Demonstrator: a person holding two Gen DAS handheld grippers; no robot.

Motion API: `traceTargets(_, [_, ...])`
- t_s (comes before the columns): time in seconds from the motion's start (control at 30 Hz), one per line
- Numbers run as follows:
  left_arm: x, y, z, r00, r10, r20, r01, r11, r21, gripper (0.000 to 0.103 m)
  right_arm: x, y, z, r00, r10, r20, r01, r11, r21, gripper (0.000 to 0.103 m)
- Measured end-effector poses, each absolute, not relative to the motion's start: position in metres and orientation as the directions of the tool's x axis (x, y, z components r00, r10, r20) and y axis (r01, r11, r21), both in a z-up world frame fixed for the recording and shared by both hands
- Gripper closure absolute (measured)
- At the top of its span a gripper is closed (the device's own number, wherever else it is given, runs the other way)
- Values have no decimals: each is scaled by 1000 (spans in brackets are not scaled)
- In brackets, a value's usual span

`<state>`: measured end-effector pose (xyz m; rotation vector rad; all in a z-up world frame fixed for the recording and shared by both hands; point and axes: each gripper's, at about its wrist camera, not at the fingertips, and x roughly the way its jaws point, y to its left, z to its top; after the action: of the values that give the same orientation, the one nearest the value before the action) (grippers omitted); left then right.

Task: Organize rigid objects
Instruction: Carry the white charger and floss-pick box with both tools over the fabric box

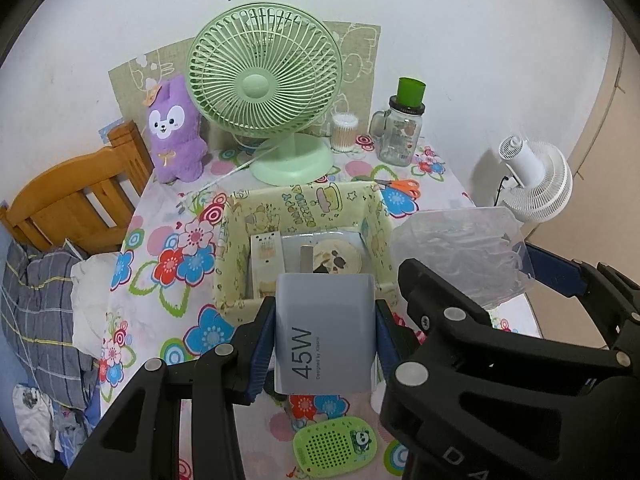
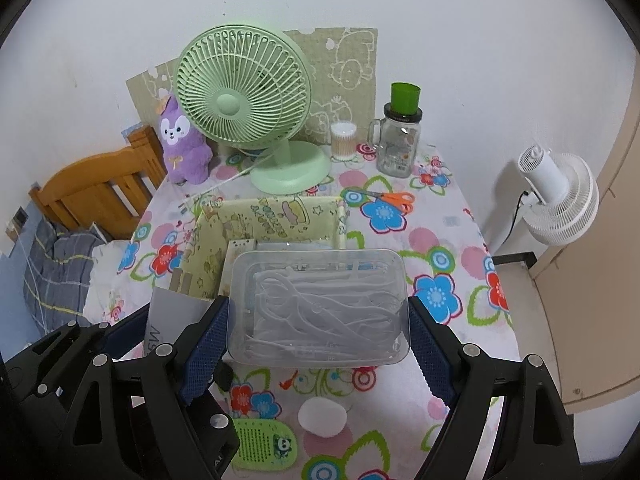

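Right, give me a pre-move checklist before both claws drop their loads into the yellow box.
1. Left claw shut on the 45W charger: ok.
2. Right claw clamping the clear plastic case: ok.
3. Yellow box open on top: ok.
4. Free room in the box beside the items already inside: cannot tell.
5. Scissors lying outside the box, apart from it: ok.
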<state>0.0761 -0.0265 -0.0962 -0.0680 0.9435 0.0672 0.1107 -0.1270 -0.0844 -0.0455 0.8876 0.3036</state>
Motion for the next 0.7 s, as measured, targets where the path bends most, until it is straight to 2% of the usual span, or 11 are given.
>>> traceTargets(0.7, [145,-4,-130,542,5,-840,-97,994,-57,55,178,-107,-110,563,257,-786,-296,950,98,17])
